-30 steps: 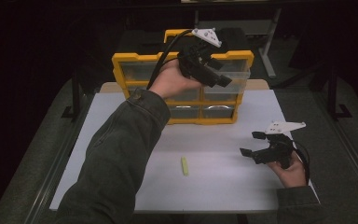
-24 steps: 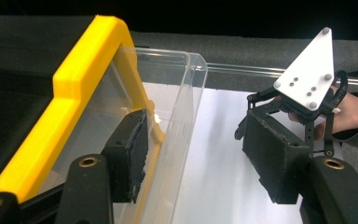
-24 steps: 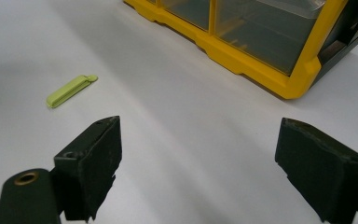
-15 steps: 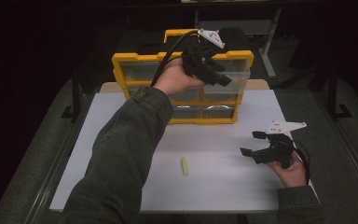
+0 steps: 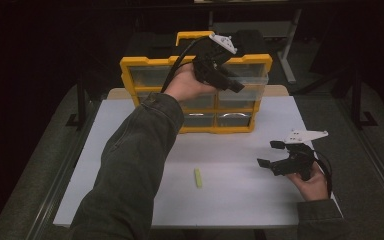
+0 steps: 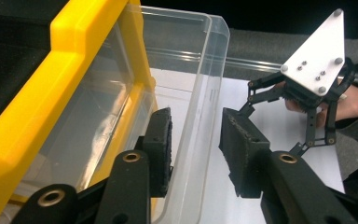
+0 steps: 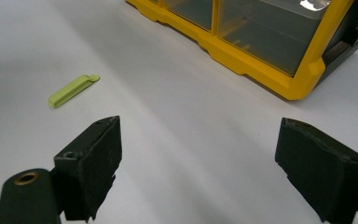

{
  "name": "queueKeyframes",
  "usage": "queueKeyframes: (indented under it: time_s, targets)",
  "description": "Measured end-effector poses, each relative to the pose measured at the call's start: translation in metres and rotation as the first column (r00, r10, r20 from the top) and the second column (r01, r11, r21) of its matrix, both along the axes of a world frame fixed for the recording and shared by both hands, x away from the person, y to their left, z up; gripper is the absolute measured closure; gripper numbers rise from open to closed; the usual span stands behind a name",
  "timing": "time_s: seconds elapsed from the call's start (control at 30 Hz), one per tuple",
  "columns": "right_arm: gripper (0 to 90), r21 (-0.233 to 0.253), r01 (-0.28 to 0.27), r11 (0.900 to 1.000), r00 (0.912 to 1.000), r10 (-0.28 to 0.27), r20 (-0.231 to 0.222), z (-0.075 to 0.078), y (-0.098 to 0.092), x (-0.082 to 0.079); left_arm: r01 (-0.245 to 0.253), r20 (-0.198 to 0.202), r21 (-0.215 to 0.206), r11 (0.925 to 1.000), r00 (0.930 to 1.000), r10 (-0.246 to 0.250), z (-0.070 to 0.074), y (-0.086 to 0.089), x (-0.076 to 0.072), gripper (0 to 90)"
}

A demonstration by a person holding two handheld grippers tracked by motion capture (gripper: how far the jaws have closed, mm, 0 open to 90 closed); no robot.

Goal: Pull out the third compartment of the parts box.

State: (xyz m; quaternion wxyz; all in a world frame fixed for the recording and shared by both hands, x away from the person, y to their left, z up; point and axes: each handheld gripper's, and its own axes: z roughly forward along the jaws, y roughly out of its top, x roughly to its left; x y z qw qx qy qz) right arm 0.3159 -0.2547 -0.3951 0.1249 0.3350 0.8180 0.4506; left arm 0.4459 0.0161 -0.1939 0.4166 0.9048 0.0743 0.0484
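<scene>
Left claw [image 6: 196, 149] stood partly open, jaws straddling front wall of clear drawer [image 6: 200, 70], upper right of yellow organizer [image 5: 130, 70] at table's [image 5: 230, 200] 12 o'clock. Right claw [image 7: 198, 172] wide open, empty, at 4 o'clock.

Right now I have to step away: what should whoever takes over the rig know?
Left gripper: open, jaws on either side of the front wall of the clear drawer, which is pulled partly out of the top right of the yellow organizer.
Right gripper: open, holding nothing, hovering low over the white table.
Small green piece: lying loose on the table, in front of the organizer.
Done: drawer partly open.
Left, probably: pick up the green piece and drop it in the drawer.
</scene>
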Motion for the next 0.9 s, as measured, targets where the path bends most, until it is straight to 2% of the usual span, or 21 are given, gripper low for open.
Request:
queueKeyframes:
  time_s: [0.23,0.57,0.9]
  targets:
    - [13.6,0.008,0.0,1.0,1.0,0.0,-0.005,0.0,0.0,0.0,-0.009,-0.004,-0.005,0.9999,1.0,0.009,-0.001,0.002,0.001,68.5]
    - [13.7,0.008,-0.005,1.0,1.0,0.005,-0.004,0.0,0.001,-0.001,0.05,0.002,-0.016,0.9986,0.9988,-0.05,-0.001,0.003,-0.006,73.0]
    - [13.7,0.006,-0.004,1.0,1.0,0.004,-0.002,0.0,0.002,-0.001,0.071,-0.012,-0.025,0.9972,0.9974,-0.071,0.0,0.007,-0.015,72.6]
